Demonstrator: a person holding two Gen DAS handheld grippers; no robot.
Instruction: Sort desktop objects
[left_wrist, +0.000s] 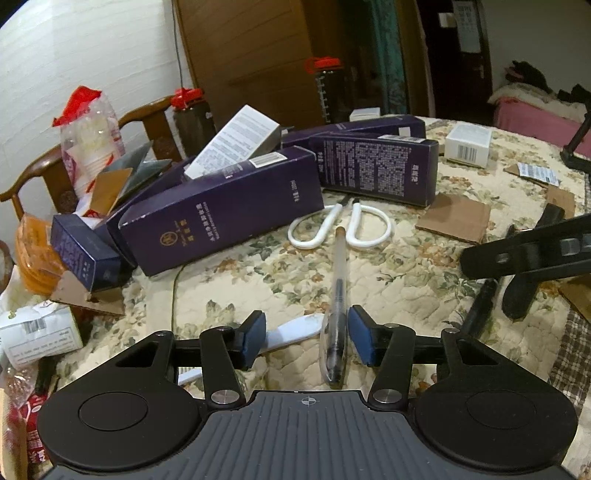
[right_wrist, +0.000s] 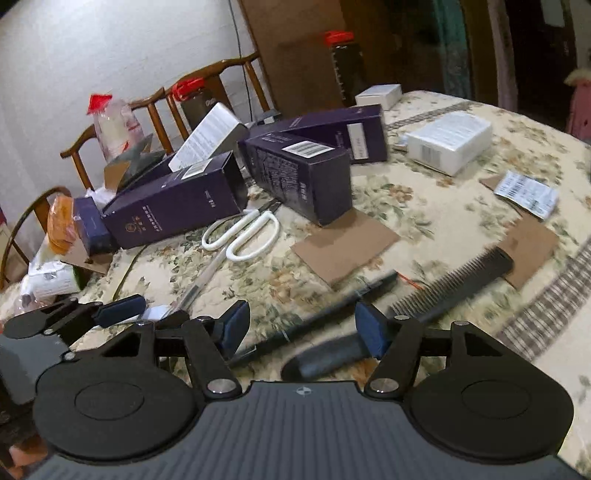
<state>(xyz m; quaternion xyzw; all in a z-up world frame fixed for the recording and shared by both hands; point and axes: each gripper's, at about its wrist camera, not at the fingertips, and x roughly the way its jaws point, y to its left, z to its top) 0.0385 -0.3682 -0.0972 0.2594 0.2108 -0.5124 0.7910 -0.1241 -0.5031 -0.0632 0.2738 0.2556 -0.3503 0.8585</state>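
Left gripper (left_wrist: 306, 334) half-open, fingers straddling clear pen (left_wrist: 338, 295), no squeeze. Right gripper (right_wrist: 301, 326) half-open astride black pen (right_wrist: 317, 319), holding nothing; both staged for pickup.

A quilted floral cloth (left_wrist: 424, 280), soft and matt with stitched ridges, covers the worktop. On it at 12 o'clock lie purple cartons (left_wrist: 221, 218) of smooth card with a faint sheen, and scissors (left_wrist: 340, 229) with glossy white plastic handles. A pen (left_wrist: 334, 325) has a clear, shiny plastic barrel. Flat pieces of brown cardboard (right_wrist: 343, 247) look dull and rough. At 2 o'clock in the right wrist view, a comb (right_wrist: 454, 284) is matt black plastic. The gripper bodies are matt black plastic with ribbed grey tops and bright metal pivots; their fingers (left_wrist: 255, 336) carry blue rubbery pads. Chairs (right_wrist: 221, 74) at 11 o'clock are polished wood.
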